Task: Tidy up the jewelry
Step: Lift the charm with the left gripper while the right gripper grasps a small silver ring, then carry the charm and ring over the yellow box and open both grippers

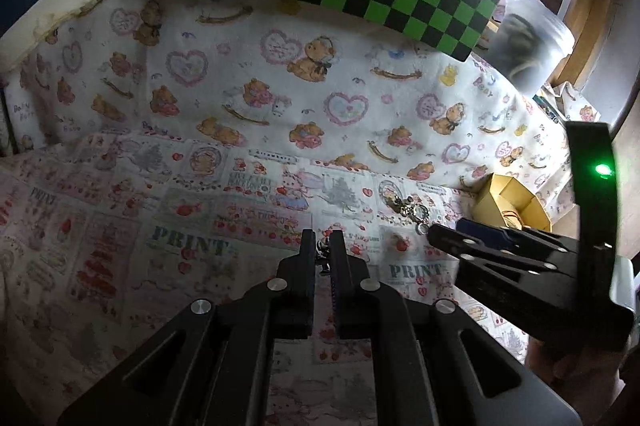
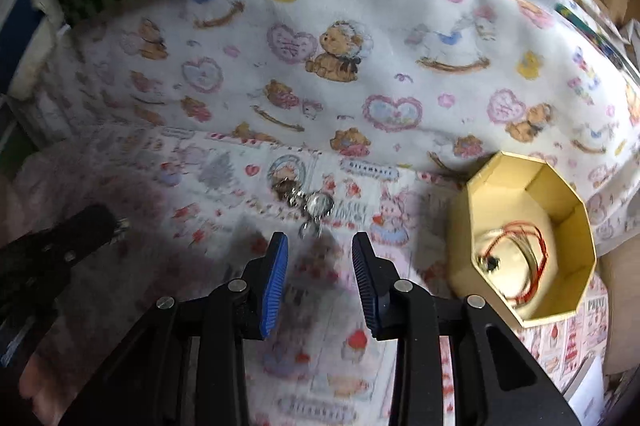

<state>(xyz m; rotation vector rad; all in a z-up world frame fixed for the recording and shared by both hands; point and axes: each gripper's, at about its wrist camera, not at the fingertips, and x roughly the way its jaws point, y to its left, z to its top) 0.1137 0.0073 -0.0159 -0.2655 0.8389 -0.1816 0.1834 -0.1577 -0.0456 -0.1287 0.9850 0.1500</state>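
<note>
Judging progress as partial: a red cord piece [image 2: 520, 250] lies inside the box [image 2: 560, 194], a silver charm cluster [image 2: 308, 202] waits left of it, right tool [image 2: 320, 282] apart and empty, left tool [image 1: 323, 254] clamped on a small chain [image 1: 322, 251].

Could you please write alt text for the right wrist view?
The right gripper, jaws open and empty, points at silver jewelry on a printed cloth. An open yellow box holding a red cord sits to the right.
</note>
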